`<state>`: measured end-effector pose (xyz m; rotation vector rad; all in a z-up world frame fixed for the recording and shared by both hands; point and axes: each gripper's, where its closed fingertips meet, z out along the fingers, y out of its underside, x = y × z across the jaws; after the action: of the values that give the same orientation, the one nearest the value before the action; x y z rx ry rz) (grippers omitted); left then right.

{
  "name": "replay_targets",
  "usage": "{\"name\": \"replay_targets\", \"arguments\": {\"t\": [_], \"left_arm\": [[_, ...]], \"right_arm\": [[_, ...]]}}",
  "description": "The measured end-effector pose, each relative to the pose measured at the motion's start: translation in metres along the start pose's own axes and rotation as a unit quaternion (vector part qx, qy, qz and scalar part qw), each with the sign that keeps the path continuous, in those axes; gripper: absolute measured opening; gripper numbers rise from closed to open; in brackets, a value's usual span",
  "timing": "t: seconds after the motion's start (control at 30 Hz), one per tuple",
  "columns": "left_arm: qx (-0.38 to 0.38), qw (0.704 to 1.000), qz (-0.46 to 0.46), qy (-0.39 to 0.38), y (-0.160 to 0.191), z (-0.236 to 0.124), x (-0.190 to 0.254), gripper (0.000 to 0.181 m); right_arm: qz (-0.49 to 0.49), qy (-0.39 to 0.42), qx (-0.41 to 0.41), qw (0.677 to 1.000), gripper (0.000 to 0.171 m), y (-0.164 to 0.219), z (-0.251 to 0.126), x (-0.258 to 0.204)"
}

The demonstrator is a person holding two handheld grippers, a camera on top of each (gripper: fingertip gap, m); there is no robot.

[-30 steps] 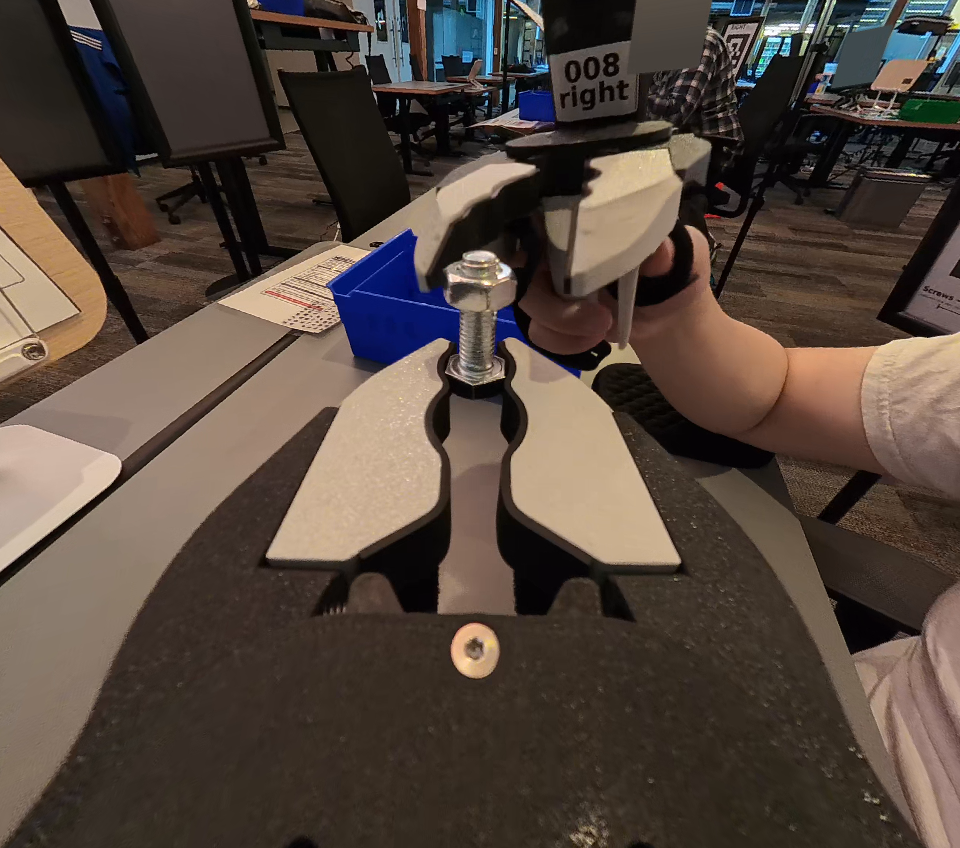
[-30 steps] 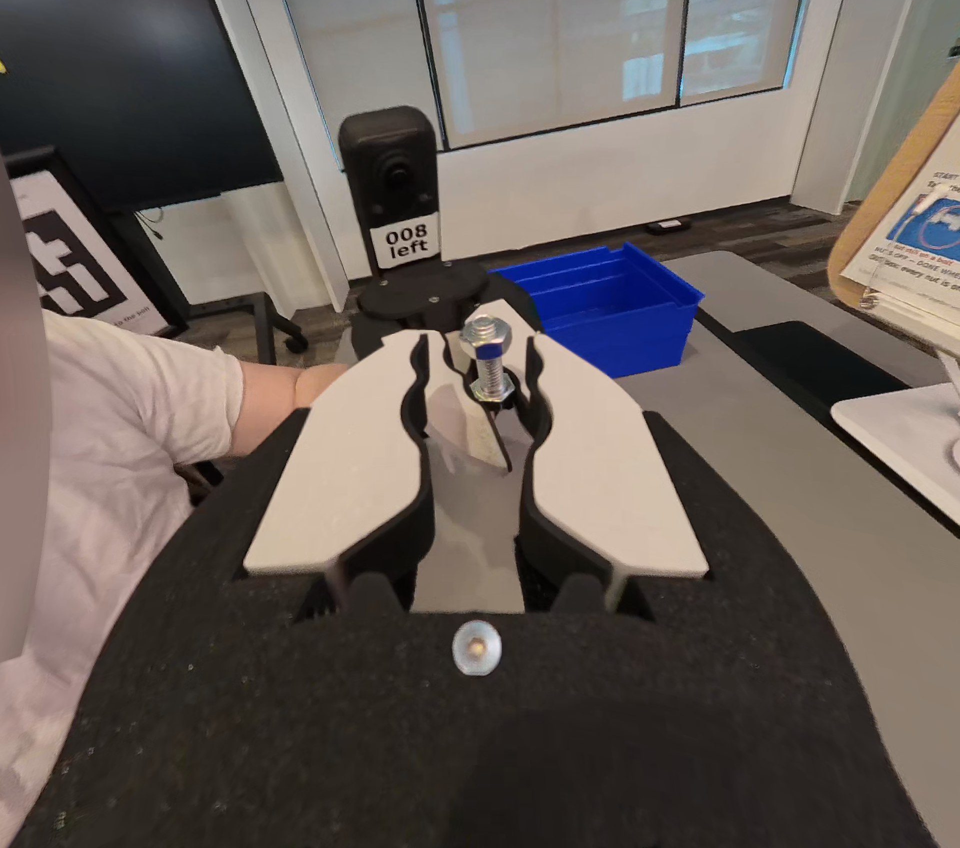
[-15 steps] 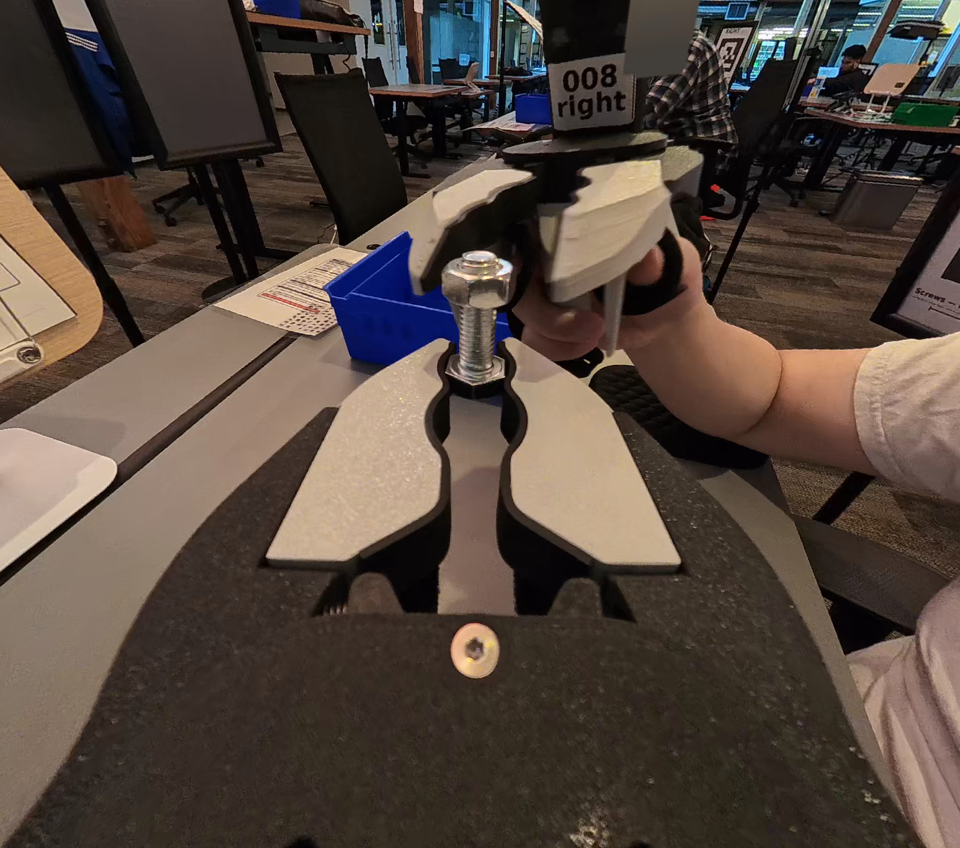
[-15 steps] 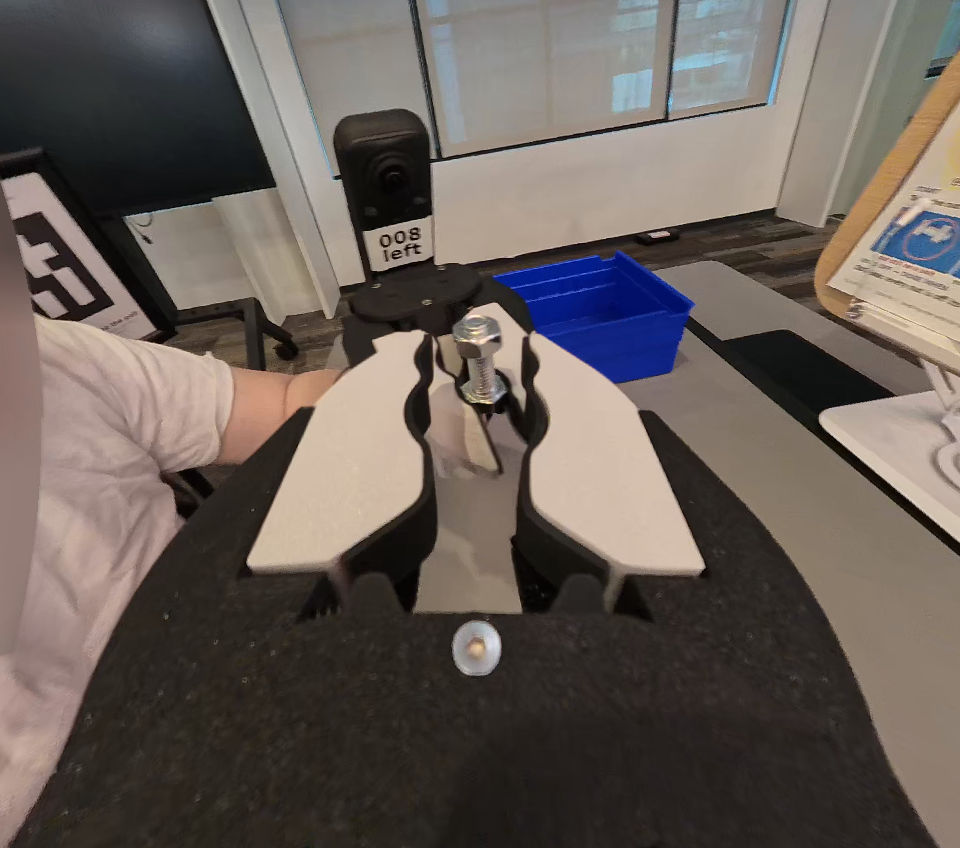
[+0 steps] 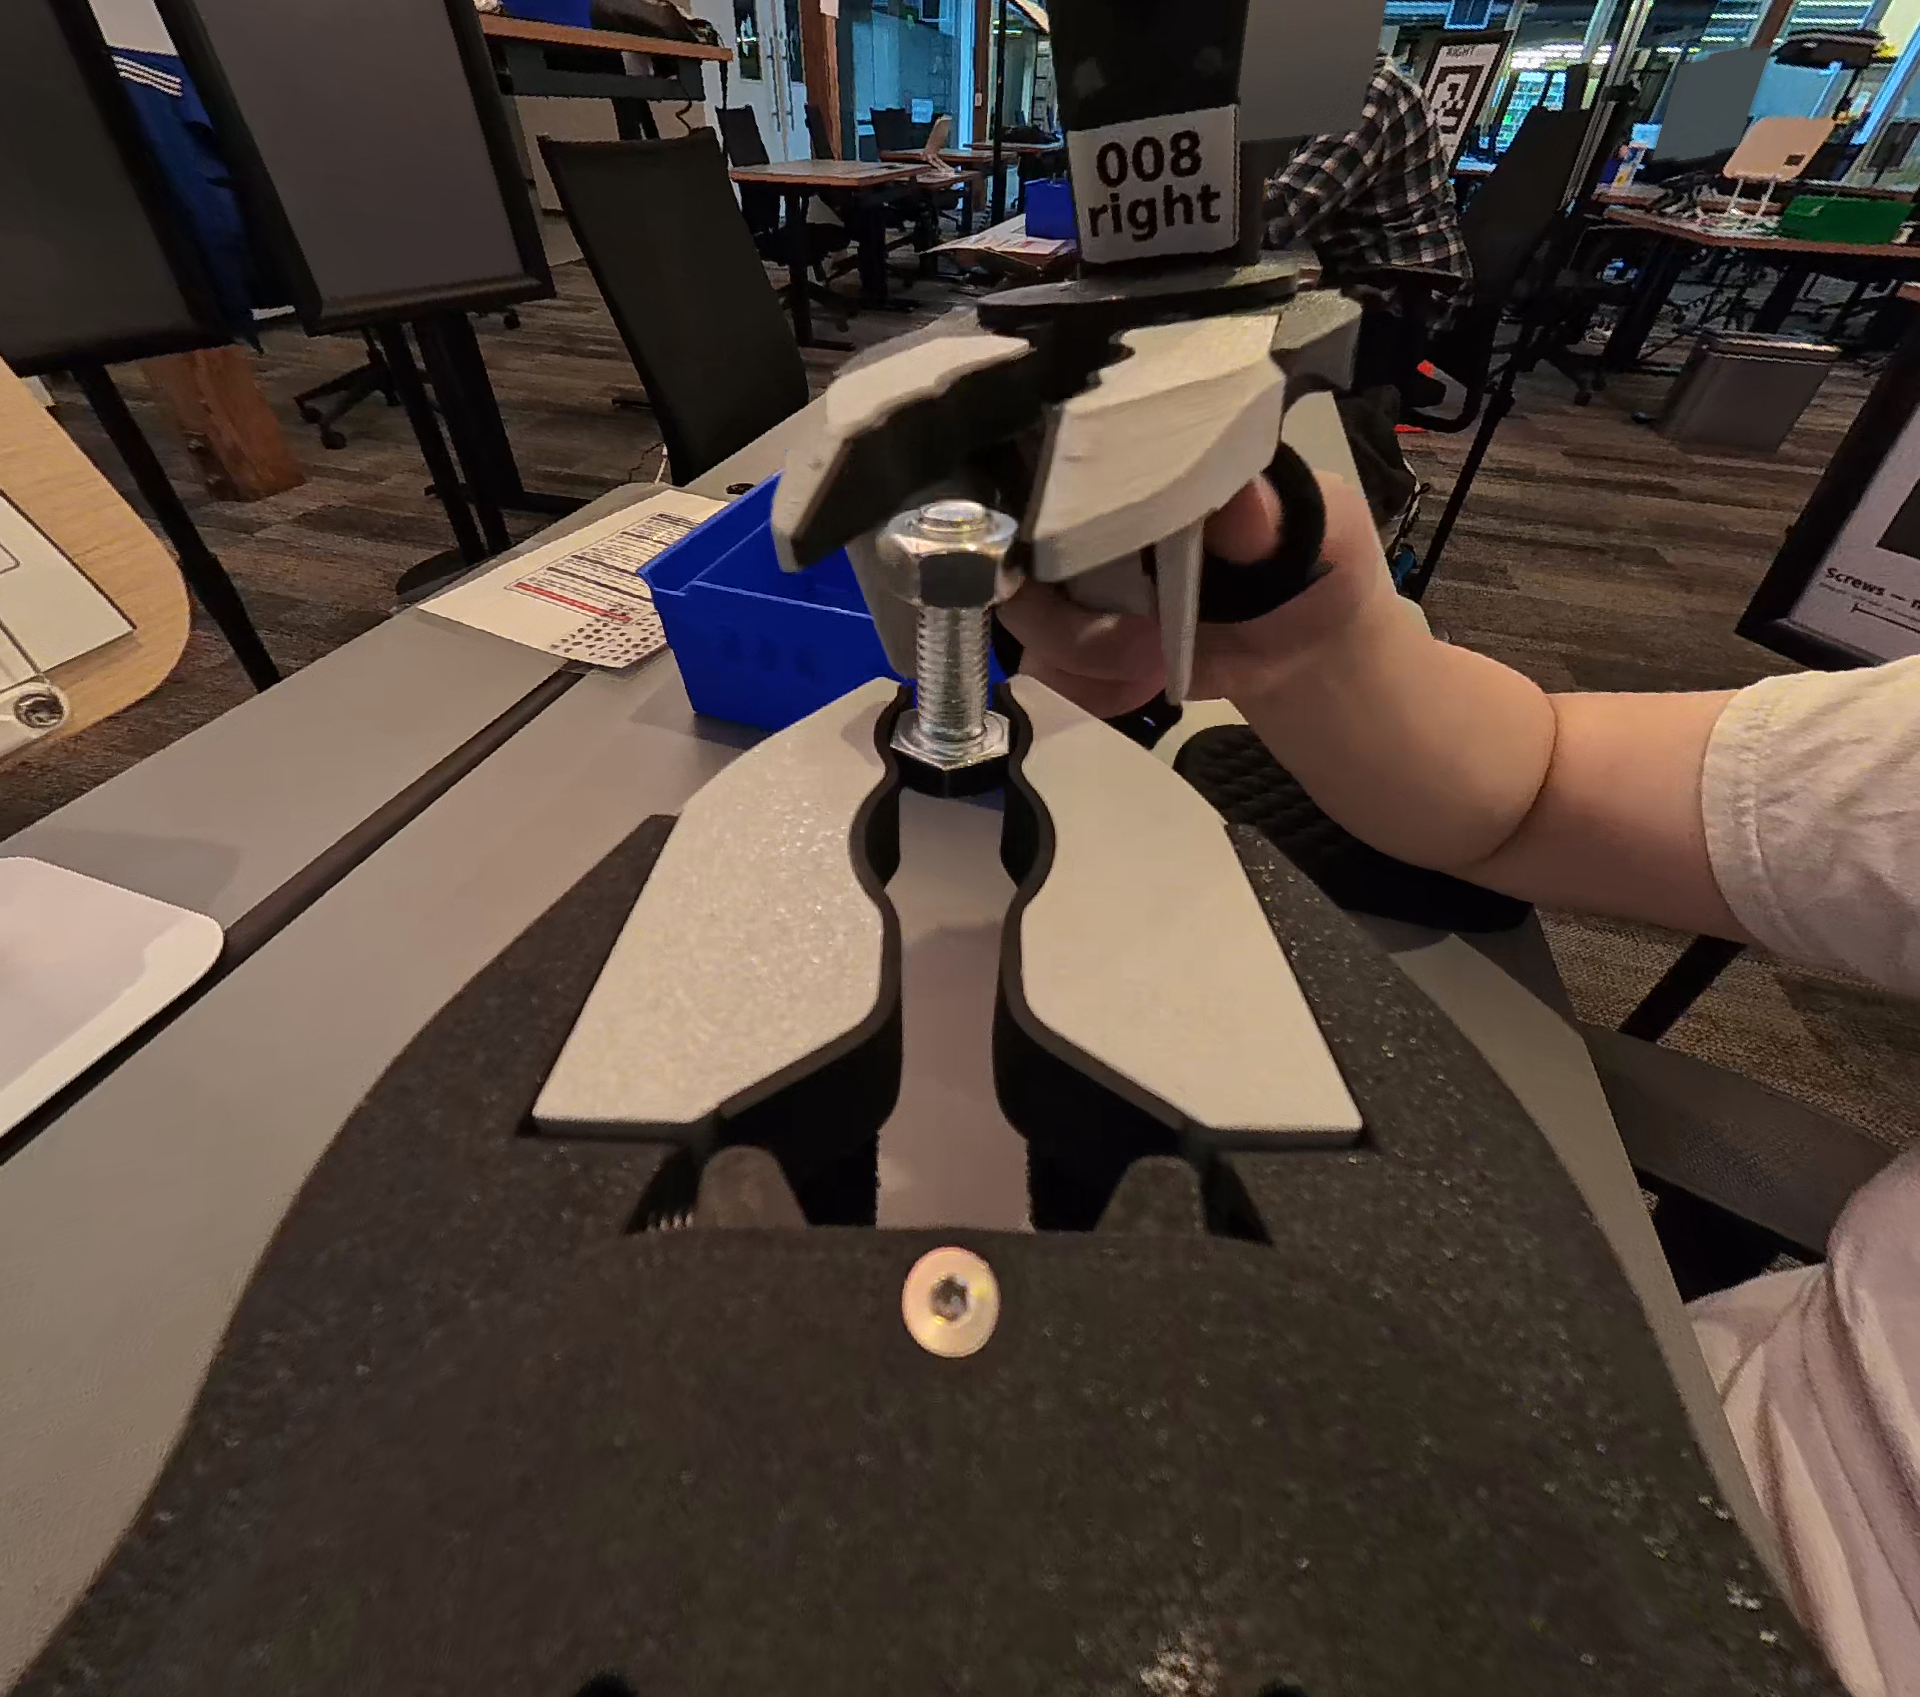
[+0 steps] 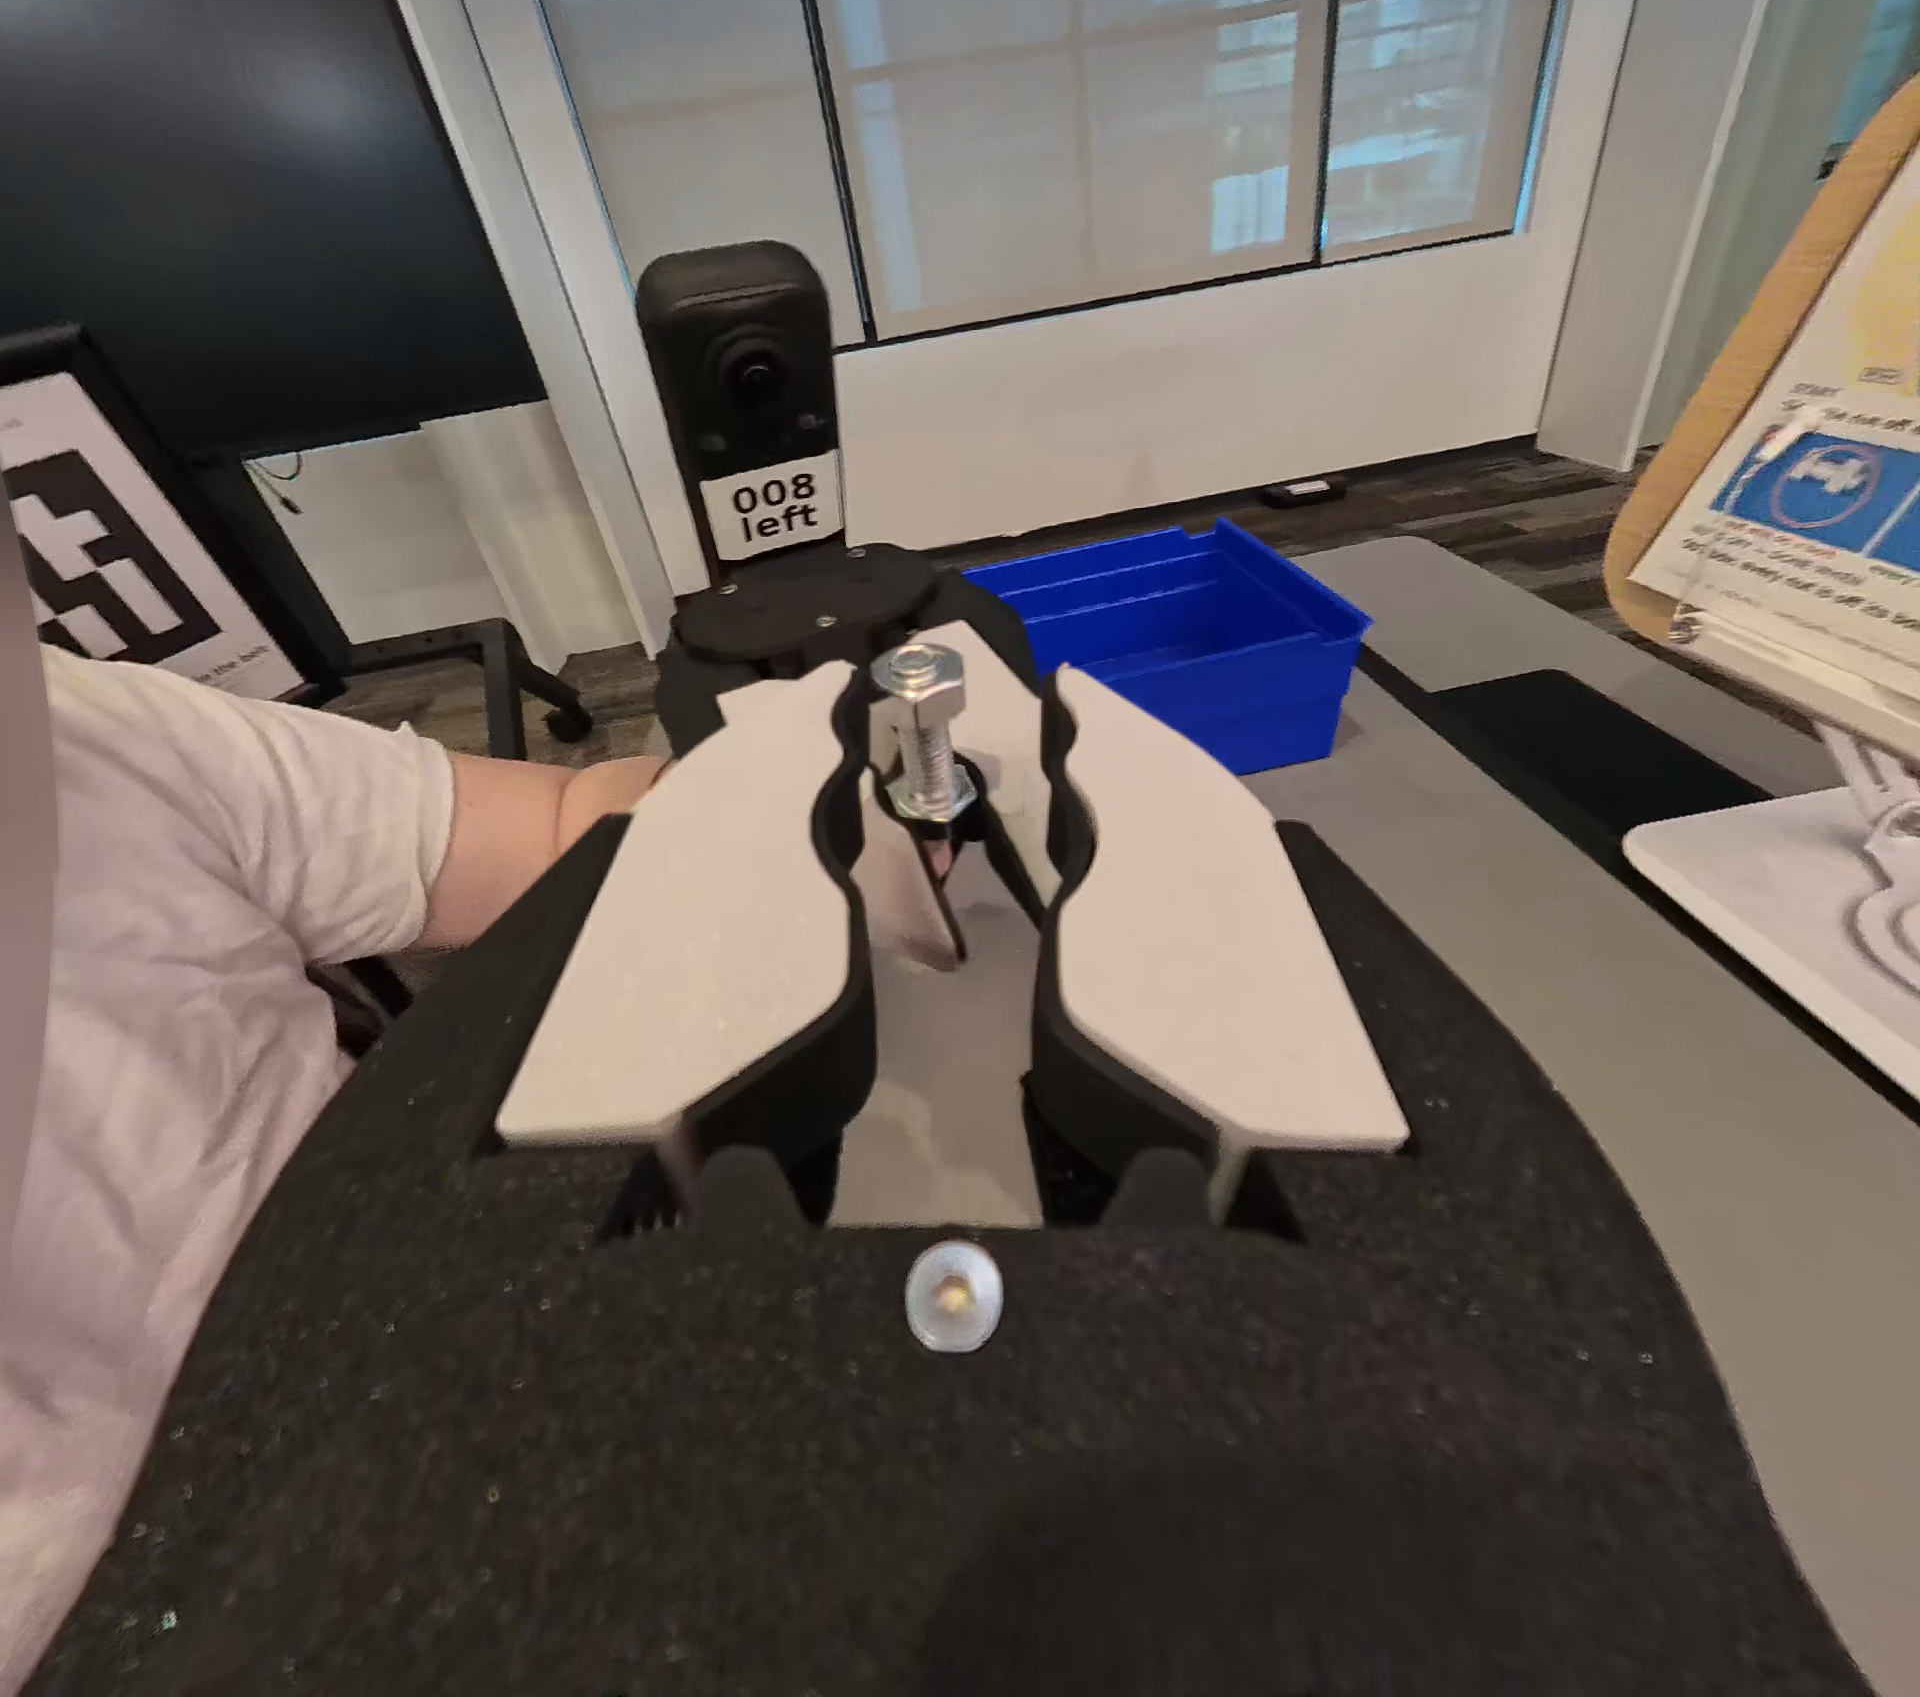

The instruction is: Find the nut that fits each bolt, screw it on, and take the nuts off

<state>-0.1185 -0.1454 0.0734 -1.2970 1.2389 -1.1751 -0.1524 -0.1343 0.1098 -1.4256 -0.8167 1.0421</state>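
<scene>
A silver bolt stands upright with its hex head clamped between the tips of my left gripper. A hex nut sits at the top end of its thread. My right gripper faces the left one. Its fingers are apart, one on each side of the nut. In the right wrist view the nut sits between the right gripper's spread tips, nearer the left finger. The left gripper holds the bolt head below it.
A blue bin stands on the grey table behind the bolt; it also shows in the right wrist view. A printed sheet, a white tray and a black mat lie nearby. A wooden instruction board stands at right. Some 5 cm of space lies between my two pairs of fingers.
My right gripper has shifted slightly around the nut, its fingers still apart. The left gripper and the bolt have stayed in place.
</scene>
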Motion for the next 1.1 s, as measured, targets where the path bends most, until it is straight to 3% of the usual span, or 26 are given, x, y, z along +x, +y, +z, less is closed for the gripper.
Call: {"name": "replay_targets", "arguments": {"t": [0.2, 0.4, 0.5, 1.1], "left_arm": [[0.008, 1.0, 0.0, -0.005, -0.004, -0.004, -0.003, 0.014], [-0.002, 1.0, 0.002, 0.003, 0.0, 0.001, 0.002, 0.014], [0.0, 1.0, 0.001, 0.0, -0.001, 0.0, 0.002, 0.014], [0.016, 1.0, -0.003, 0.004, -0.009, -0.004, 0.004, 0.014]], "right_arm": [[0.04, 0.002, 0.033, 0.999, 0.027, -0.012, -0.017, 0.015], [-0.009, -0.02, -0.014, 1.0, 0.031, 0.002, 0.003, -0.012], [-0.02, 0.009, -0.003, 1.0, 0.032, -0.002, -0.001, -0.001], [0.022, -0.014, 0.016, 1.0, 0.027, -0.007, -0.01, 0.006]]}}
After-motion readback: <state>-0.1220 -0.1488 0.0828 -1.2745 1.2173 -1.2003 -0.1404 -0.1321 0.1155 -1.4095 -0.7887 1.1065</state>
